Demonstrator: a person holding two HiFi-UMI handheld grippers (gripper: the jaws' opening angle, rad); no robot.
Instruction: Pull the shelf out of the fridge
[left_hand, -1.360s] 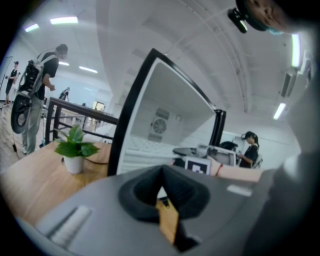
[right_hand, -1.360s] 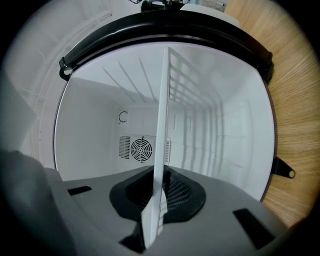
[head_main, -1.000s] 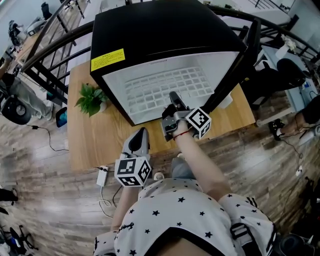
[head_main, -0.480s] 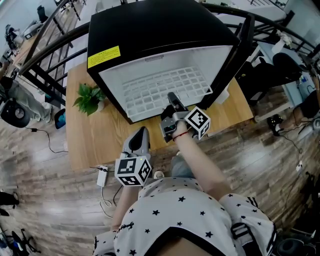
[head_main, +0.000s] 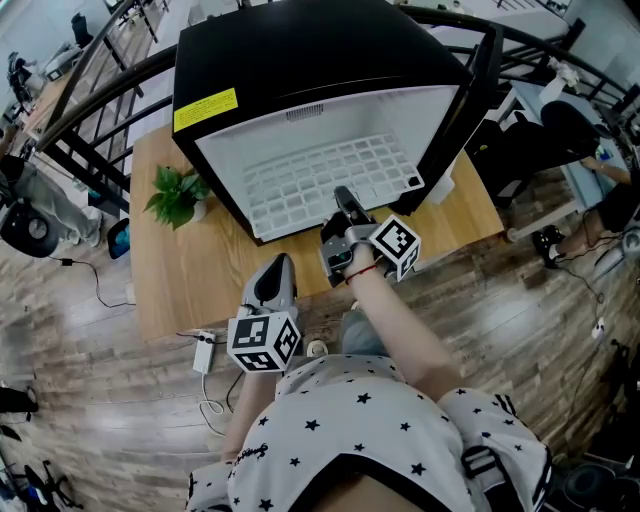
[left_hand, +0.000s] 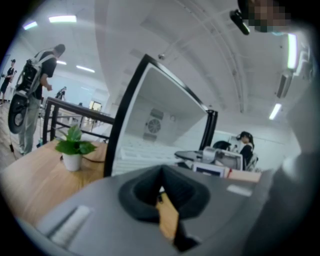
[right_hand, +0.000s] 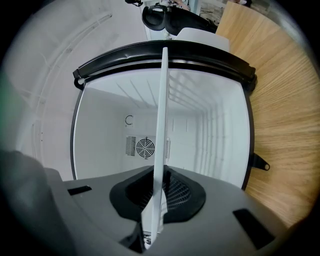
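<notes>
In front of the fridge, right arm (head view): stretched forward from the person's body, forearm bare, the right gripper (head_main: 344, 196) reaching the open front of the fridge (head_main: 300, 60).
Left arm (head view): drawn back, the left gripper (head_main: 279, 264) over the table (head_main: 190, 280), short of the fridge's front and apart from it.
Shelf (head view): the white grid shelf (head_main: 320, 180) lies flat inside the fridge, long axis across the opening, its near edge at the right gripper.
Left jaws (left gripper view): the left gripper (left_hand: 161, 186) has its pads together with nothing between them, aimed at the fridge's open front.
Right jaws (right gripper view): the right gripper (right_hand: 156, 200) is clamped on the shelf's (right_hand: 161, 120) near edge.
Shelf (right gripper view): seen edge-on as a thin white strip running from the jaws straight into the fridge (right_hand: 100, 130), toward its rear wall.
</notes>
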